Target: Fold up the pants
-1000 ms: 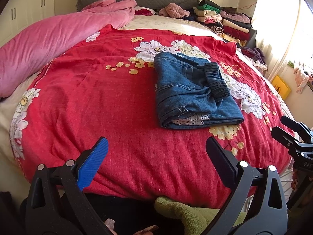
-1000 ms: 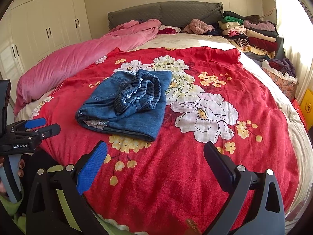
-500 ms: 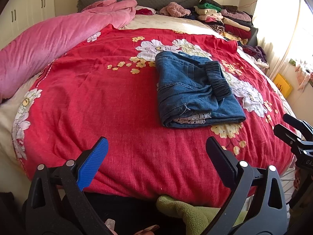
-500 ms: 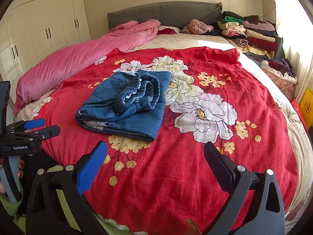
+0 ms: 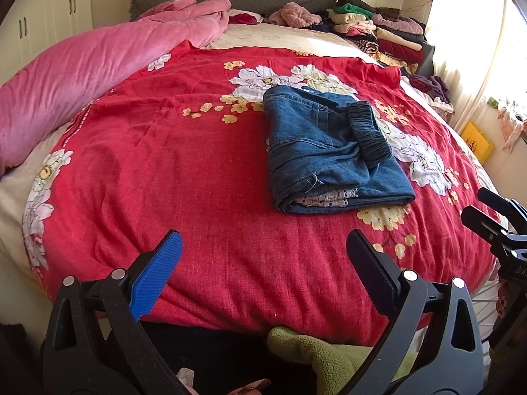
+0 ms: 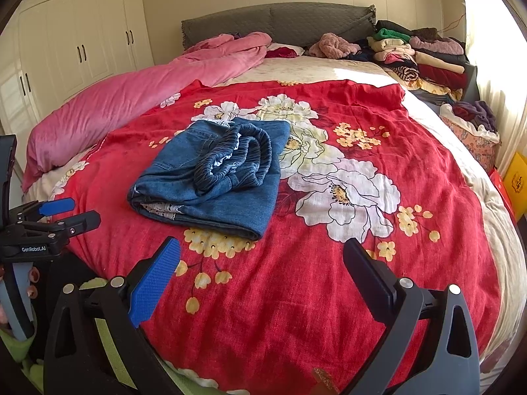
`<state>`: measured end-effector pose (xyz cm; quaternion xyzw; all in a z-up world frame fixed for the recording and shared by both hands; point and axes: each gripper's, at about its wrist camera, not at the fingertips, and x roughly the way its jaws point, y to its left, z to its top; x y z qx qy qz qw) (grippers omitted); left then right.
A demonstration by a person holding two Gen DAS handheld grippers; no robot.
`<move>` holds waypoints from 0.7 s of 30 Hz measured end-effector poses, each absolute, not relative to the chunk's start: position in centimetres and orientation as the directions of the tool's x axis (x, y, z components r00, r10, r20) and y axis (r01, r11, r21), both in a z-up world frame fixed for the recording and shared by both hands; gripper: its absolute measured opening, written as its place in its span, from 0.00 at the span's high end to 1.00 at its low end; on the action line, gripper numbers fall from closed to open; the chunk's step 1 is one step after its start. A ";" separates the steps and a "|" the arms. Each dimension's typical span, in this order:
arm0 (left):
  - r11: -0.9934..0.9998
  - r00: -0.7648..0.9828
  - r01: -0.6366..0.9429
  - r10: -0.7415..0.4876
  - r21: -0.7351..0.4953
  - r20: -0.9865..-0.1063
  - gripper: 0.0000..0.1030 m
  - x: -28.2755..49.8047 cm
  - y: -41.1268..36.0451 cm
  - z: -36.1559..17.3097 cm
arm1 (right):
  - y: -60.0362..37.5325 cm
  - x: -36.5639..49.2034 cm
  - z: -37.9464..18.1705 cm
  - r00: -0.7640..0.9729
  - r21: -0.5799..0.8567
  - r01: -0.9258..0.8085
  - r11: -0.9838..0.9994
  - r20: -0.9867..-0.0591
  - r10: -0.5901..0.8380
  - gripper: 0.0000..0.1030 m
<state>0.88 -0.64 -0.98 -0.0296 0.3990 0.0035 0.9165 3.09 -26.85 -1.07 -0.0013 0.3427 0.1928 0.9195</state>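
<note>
The blue denim pants (image 5: 326, 151) lie folded in a compact stack on the red floral bedspread (image 5: 164, 164), elastic waistband on top; they also show in the right wrist view (image 6: 214, 177). My left gripper (image 5: 263, 263) is open and empty, held back near the bed's front edge, well short of the pants. My right gripper (image 6: 262, 273) is open and empty, also near the front edge, to the right of the pants. The right gripper shows at the right edge of the left wrist view (image 5: 497, 217); the left gripper shows at the left edge of the right wrist view (image 6: 59, 217).
A pink duvet (image 5: 82, 75) lies along the bed's left side. Stacks of folded clothes (image 6: 421, 56) sit at the far right by the grey headboard (image 6: 280, 19). A basket of clothes (image 6: 471, 125) and a yellow box (image 6: 515, 181) stand right of the bed. White wardrobes (image 6: 75, 42) stand left.
Both grippers have drifted very slightly; the view shifted a little. The pants have not moved and both grippers stay open.
</note>
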 end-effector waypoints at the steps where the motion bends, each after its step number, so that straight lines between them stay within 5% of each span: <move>1: 0.998 0.681 -0.030 -0.017 -0.051 -0.732 0.09 0.9 -0.6 -1.0 | -26.8 3.1 -1.1 0.691 0.129 -0.356 0.926 -0.631 0.353 0.04; 21: 0.999 0.655 -0.044 0.020 -0.012 -0.755 0.09 0.9 -0.4 -1.5 | -27.1 3.2 -1.2 0.698 0.118 -0.335 0.935 -0.636 0.330 0.04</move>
